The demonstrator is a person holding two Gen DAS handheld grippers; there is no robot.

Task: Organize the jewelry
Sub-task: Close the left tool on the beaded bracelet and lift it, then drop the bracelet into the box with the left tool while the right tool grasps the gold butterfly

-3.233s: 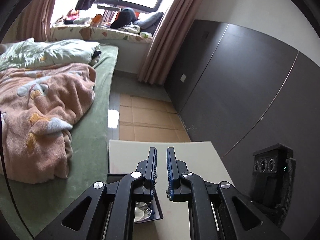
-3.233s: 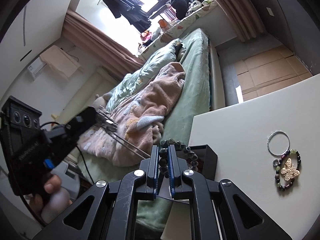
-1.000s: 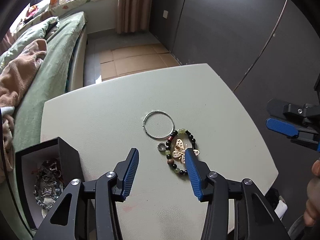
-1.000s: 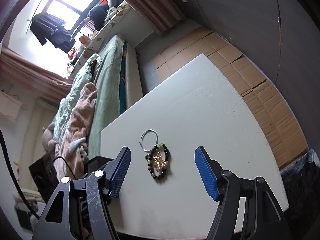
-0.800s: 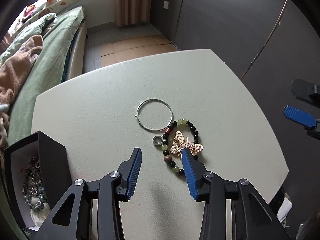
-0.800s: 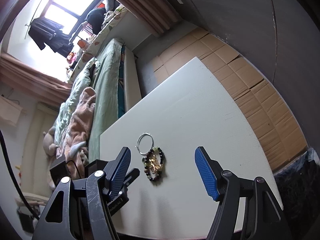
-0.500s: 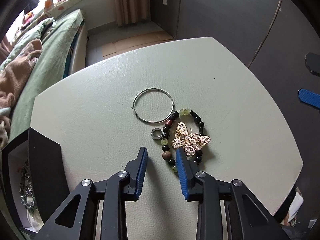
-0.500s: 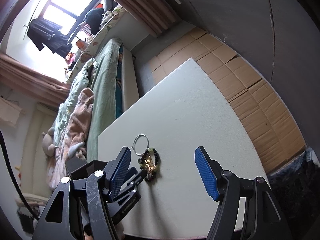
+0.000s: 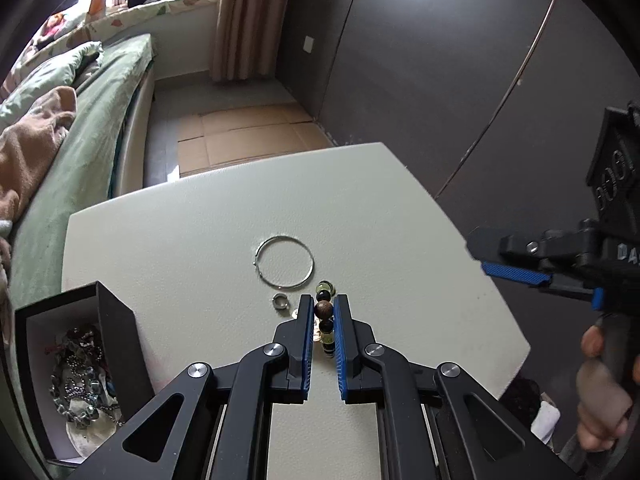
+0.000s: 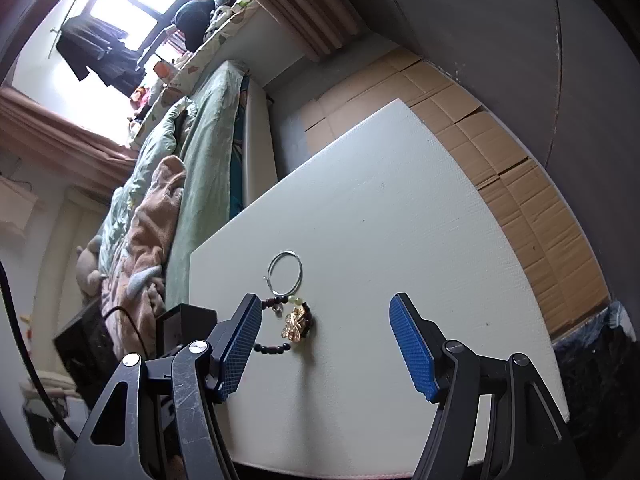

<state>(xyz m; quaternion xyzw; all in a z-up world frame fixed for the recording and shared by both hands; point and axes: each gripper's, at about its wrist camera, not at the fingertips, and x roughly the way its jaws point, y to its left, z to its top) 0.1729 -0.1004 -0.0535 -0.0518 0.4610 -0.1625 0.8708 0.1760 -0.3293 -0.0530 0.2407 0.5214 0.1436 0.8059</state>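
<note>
Beaded bracelet (image 9: 325, 320) half hidden between left gripper (image 9: 321, 312) pinching jaws; right gripper (image 10: 326, 328) jaws spread wide.

A pale, textured white surface (image 9: 200, 232) stands beside a bed with green bedding (image 9: 92, 120) (a peach blanket (image 10: 148, 216) rumpled on it). Flattened brown cardboard (image 10: 512, 168) covers the floor by dark grey wall panels (image 9: 420, 60); daylight fills the window (image 10: 116, 12).

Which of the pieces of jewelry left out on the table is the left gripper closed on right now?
The beaded bracelet: the left gripper is shut on its beads. The big wire hoop and small silver ring lie untouched just beyond it.
</note>
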